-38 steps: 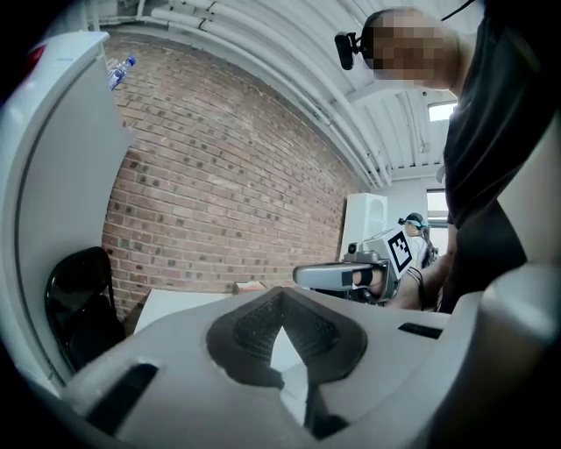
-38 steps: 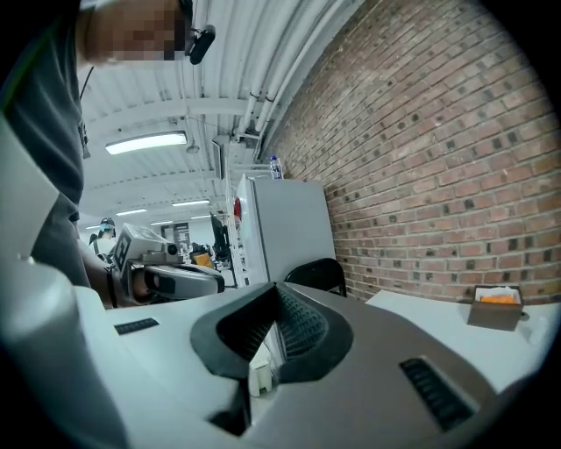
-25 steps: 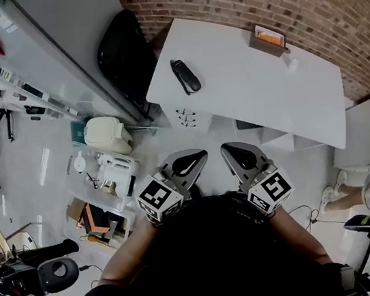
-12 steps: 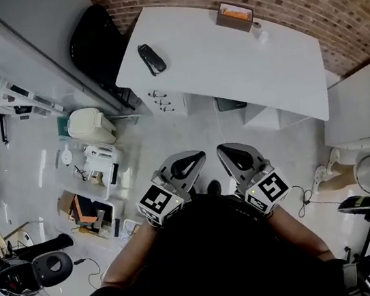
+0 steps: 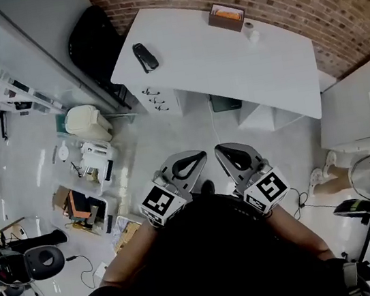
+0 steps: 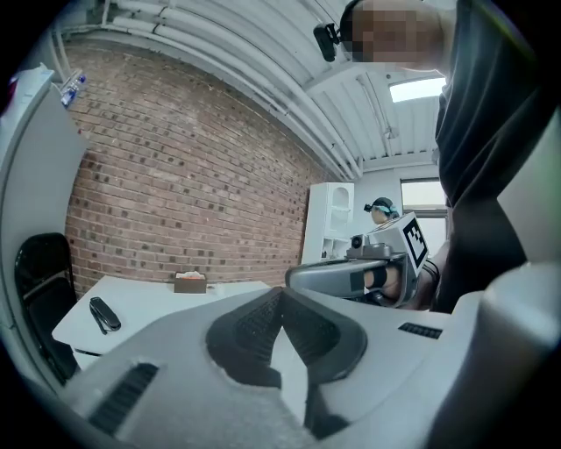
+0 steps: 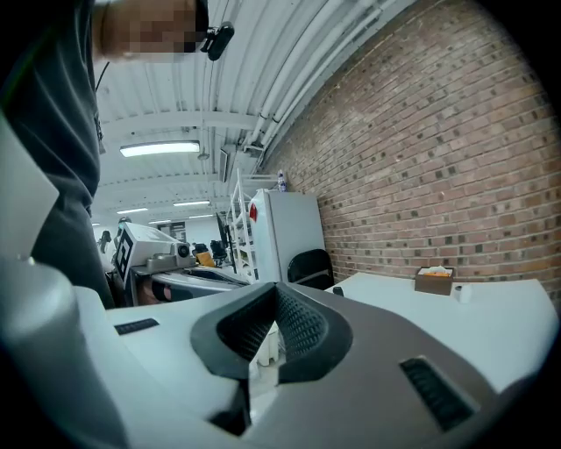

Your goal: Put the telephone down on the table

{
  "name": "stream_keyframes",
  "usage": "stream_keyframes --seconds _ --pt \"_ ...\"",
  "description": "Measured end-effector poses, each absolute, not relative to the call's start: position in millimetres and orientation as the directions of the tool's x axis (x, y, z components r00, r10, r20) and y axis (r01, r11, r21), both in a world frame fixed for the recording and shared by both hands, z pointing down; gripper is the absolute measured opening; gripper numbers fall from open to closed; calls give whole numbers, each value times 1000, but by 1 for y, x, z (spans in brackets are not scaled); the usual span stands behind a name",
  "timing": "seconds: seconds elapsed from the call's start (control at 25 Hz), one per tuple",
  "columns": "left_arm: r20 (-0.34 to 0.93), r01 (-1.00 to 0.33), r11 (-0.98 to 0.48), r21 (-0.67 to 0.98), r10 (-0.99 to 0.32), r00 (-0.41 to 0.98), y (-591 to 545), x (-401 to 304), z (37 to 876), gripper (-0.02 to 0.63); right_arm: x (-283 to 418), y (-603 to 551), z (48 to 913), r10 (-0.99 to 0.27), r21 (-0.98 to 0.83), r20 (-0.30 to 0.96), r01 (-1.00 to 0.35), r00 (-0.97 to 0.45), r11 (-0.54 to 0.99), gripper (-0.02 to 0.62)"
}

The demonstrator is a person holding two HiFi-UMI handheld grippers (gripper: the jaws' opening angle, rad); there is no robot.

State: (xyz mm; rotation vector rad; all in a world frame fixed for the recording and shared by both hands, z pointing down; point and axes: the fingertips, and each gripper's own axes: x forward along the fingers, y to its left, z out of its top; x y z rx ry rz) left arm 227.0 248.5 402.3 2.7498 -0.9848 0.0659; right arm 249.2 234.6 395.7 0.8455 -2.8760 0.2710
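Note:
The black telephone (image 5: 144,56) lies on the left end of the white table (image 5: 241,59), far ahead of me; in the left gripper view the telephone (image 6: 103,314) is small at the left. Both grippers are held close to my chest, well short of the table, side by side. My left gripper (image 5: 188,162) has its jaws together with nothing between them, and its pads meet in its own view (image 6: 280,302). My right gripper (image 5: 236,155) is likewise shut and empty (image 7: 276,298).
A brown box (image 5: 227,16) and a small white roll (image 5: 250,32) stand at the table's far edge by the brick wall. A black chair (image 5: 93,40) stands left of the table. A white bin (image 5: 87,123) and floor clutter lie at the left.
The table and telephone have slid left and up in the head view as the view shifted. Both grippers stay shut against my chest.

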Motion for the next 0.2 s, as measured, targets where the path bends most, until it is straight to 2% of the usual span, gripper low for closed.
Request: stream_keyframes --seconds 0.2 --pt "114 -644 -746 171 -634 765 255 229 396 6 251 236 391 -514 -129 166 -535 -842 835 15"
